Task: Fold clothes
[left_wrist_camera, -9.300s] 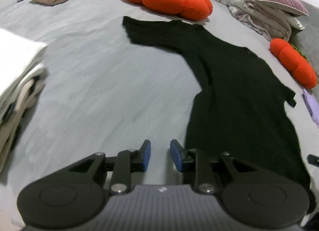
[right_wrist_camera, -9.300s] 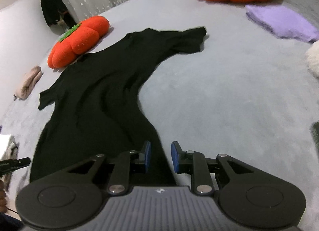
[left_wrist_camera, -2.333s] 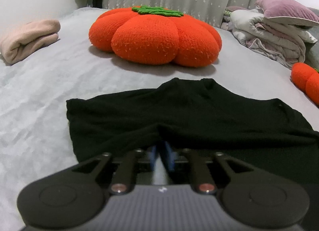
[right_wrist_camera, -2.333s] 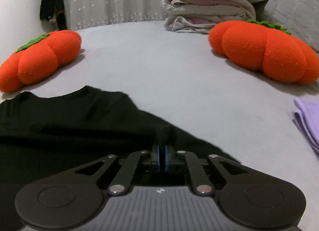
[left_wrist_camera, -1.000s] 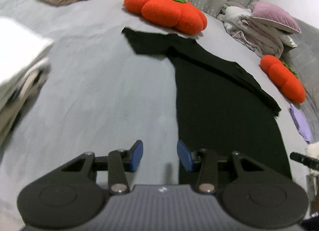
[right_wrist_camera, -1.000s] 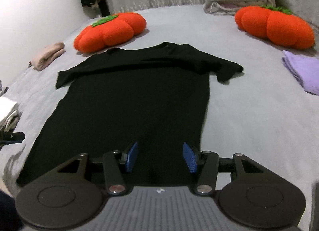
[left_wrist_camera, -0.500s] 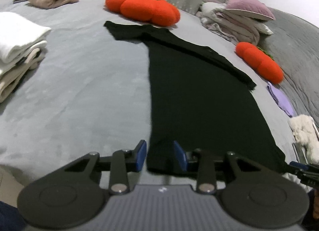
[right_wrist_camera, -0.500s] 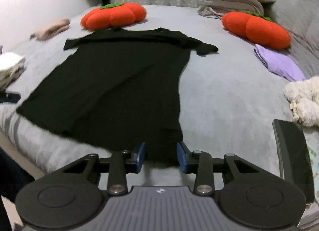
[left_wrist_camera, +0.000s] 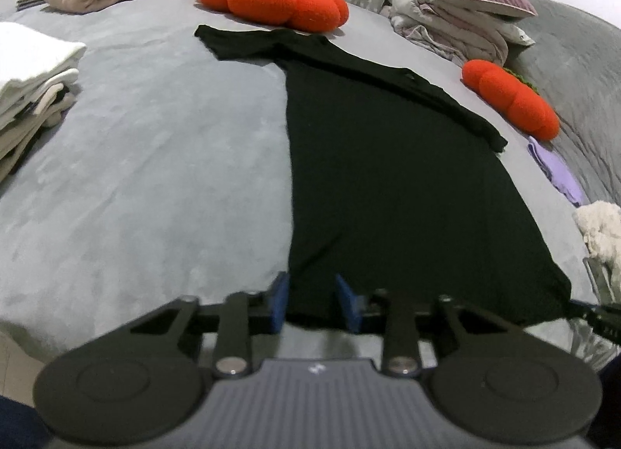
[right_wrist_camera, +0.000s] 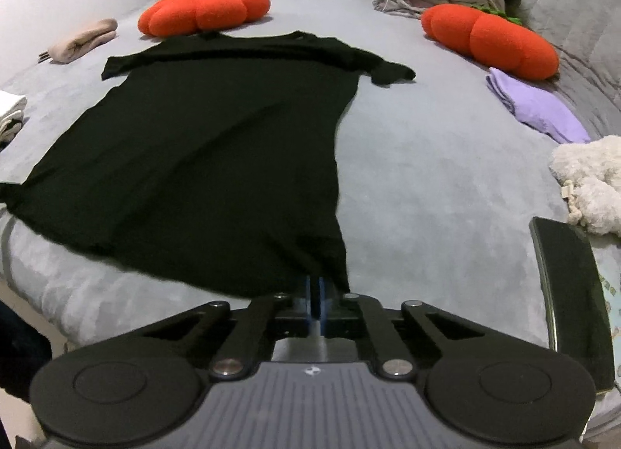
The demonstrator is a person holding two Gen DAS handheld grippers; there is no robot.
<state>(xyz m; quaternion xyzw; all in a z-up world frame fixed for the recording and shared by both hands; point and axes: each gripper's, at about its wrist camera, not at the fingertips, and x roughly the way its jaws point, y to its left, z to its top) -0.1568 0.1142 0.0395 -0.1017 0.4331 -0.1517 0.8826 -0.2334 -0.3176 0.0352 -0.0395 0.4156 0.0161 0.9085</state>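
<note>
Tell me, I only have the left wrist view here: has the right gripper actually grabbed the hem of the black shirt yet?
Observer: Yes. In the right wrist view the right gripper is shut on the hem corner of the black shirt.
Operator: Anything near that gripper I should note?
Observer: A flat dark slab, maybe a phone, lies at the bed edge to its right.
Operator: And the left gripper from that side?
Observer: It isn't visible there. Your view shows the left gripper open, straddling the other hem corner.
</note>
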